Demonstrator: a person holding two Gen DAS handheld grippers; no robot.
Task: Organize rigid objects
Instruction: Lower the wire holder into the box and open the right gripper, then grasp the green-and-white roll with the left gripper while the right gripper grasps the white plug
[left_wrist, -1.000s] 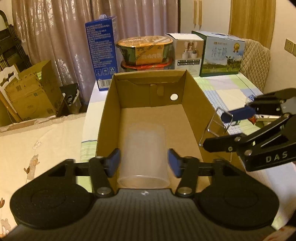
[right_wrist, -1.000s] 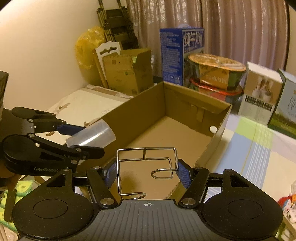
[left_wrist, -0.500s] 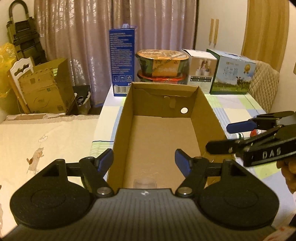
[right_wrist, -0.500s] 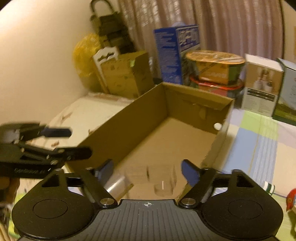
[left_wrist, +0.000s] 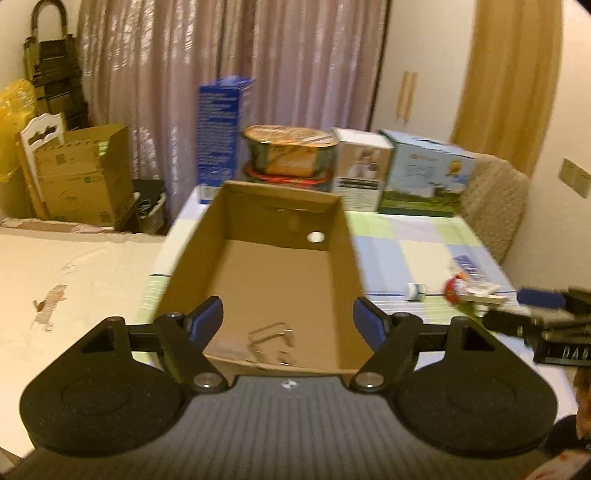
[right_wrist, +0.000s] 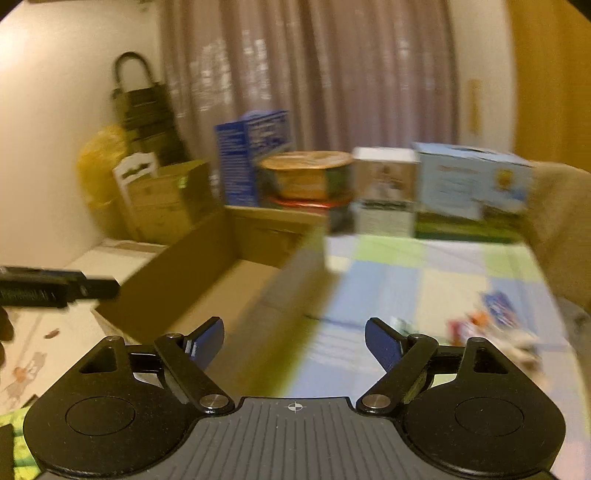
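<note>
An open brown cardboard box (left_wrist: 347, 236) stands on the table; it also shows, blurred, in the right wrist view (right_wrist: 177, 273). A bent wire rack (left_wrist: 271, 341) lies on the box floor at its near end. The clear plastic cup is not clearly visible. My left gripper (left_wrist: 288, 321) is open and empty, above the box's near edge. My right gripper (right_wrist: 294, 341) is open and empty, over the box's right wall; it shows at the right edge of the left wrist view (left_wrist: 535, 310).
Several small items (left_wrist: 458, 288) lie on the checked tablecloth right of the box. A blue carton (left_wrist: 221, 136), stacked bowls (left_wrist: 290, 155), a white box (left_wrist: 364, 168) and a milk box (left_wrist: 424, 173) line the table's far edge. A padded chair (left_wrist: 495, 206) stands at the right.
Both grippers have let go: the cup and the wire rack went into the box. Both grippers have since opened wider and pulled back; the right one swings to the right.
</note>
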